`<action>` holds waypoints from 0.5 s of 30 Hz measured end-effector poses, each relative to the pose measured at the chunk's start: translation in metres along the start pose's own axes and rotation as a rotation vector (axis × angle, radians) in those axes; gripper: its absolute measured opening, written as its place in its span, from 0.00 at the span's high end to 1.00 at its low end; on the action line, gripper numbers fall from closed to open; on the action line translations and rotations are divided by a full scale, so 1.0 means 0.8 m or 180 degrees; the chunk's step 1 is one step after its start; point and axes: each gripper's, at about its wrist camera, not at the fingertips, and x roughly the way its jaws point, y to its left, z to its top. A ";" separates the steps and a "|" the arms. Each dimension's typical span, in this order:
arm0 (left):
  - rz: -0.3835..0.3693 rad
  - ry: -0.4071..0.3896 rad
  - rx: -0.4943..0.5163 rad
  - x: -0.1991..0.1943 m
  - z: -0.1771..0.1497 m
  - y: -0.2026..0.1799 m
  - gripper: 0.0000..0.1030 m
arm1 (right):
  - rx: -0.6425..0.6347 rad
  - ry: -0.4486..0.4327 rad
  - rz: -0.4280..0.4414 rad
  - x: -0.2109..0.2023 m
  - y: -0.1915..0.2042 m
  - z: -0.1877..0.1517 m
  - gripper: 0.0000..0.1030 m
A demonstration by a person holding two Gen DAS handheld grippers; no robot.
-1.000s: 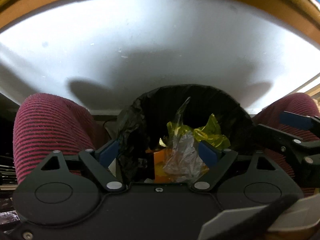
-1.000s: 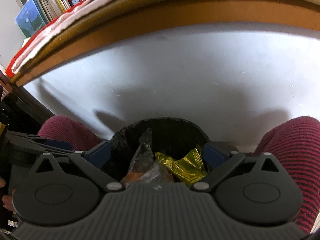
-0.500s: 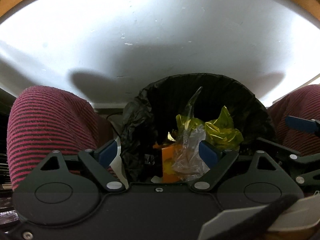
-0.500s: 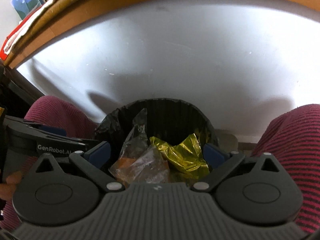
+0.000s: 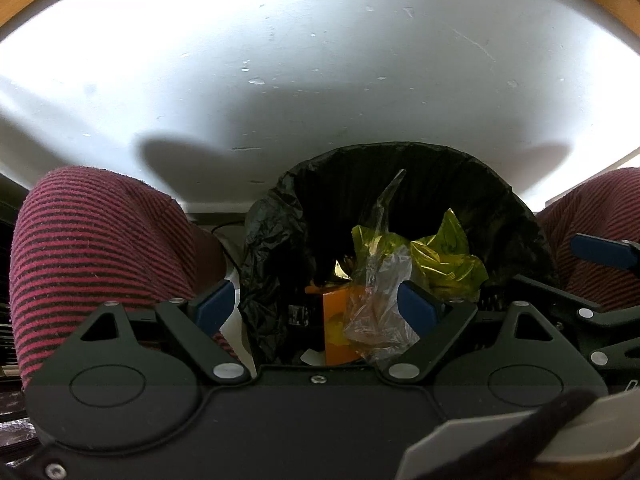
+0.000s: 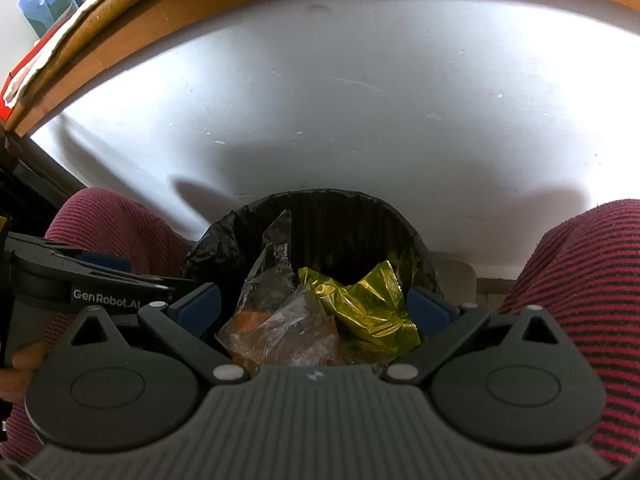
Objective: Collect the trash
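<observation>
in the left wrist view the left claw [image 5: 316, 306] points steeply down over a bin lined with a black bag [image 5: 404, 216], which stands on the floor between the person's knees in striped red trousers [image 5: 96, 248]. the trash lies straight ahead of and below the claw: a clear plastic wrapper [image 5: 380, 304] standing up in a tall point, an orange carton [image 5: 334, 328] beside it, and a crumpled gold foil wrapper [image 5: 444, 260] just to the right. the wrapper's long axis runs upward, away from the claw, roughly along the line it points. the claw's blue pads stand wide apart; the plastic shows between them but neither pad presses on it, so it holds nothing. the loose fold of bag at the rim hangs just ahead of the left pad. the right claw's finger shows at the right edge, close by.

in the right wrist view the right claw [image 6: 316, 308] also looks down into the bin, the clear plastic wrapper [image 6: 280, 312] centred and the gold foil wrapper [image 6: 368, 304] toward its right pad. its jaws stand wide, clamped on nothing. the left claw [image 6: 104, 268] sits at the left, beside the bag rim [image 6: 208, 244]. both hover about equally near; the left seems nearer the loose rim fold.
</observation>
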 end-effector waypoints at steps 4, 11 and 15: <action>-0.0004 0.0004 0.0001 0.000 -0.001 -0.001 0.15 | -0.0001 0.0001 0.0002 0.000 0.000 0.001 0.00; -0.0002 0.0005 0.0001 0.000 0.000 0.000 0.15 | -0.0003 0.0002 0.0002 0.000 0.000 0.001 0.00; -0.0012 0.0013 -0.0003 0.001 -0.001 -0.001 0.14 | -0.0003 0.0001 0.0001 0.000 0.000 0.001 0.00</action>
